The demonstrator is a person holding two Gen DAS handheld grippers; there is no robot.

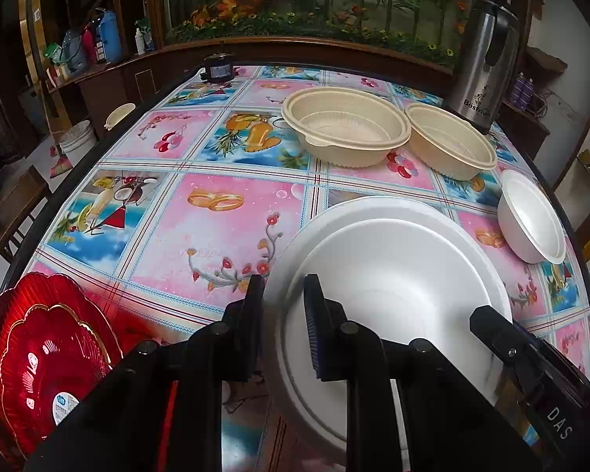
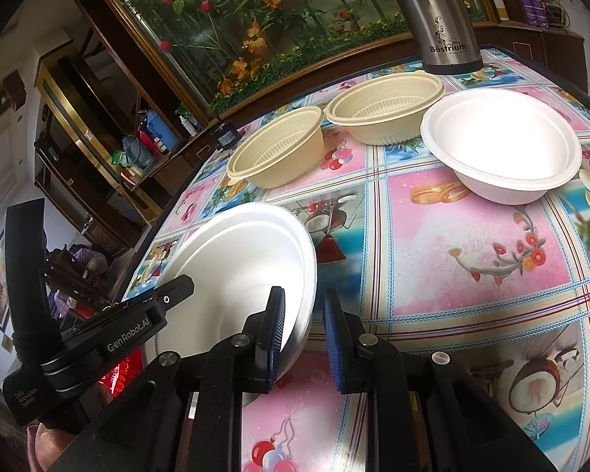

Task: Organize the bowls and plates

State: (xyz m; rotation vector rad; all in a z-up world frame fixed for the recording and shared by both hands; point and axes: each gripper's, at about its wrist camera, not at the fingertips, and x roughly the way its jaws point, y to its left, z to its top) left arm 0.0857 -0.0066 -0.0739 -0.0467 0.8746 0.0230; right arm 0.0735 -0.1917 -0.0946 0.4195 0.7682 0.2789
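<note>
A large white plate (image 1: 393, 275), seemingly with a second one nested in it, is tilted above the patterned tablecloth (image 1: 216, 228). My left gripper (image 1: 283, 281) is shut on its left rim. My right gripper (image 2: 303, 293) is shut on the opposite rim of the same white plate (image 2: 236, 259). Each wrist view shows the other tool at the far rim: the right gripper (image 1: 487, 318) and the left gripper (image 2: 181, 285). Two beige bowls (image 1: 346, 129) (image 1: 450, 141) stand side by side further back. Right of the plate sits a white bowl (image 1: 531, 216).
Red scalloped plates (image 1: 47, 354) are stacked at the table's near left corner. A steel thermos jug (image 1: 483, 67) stands at the back right behind the beige bowls (image 2: 275, 149). The table edge (image 1: 78, 165) runs along the left, with shelves and a bucket beyond.
</note>
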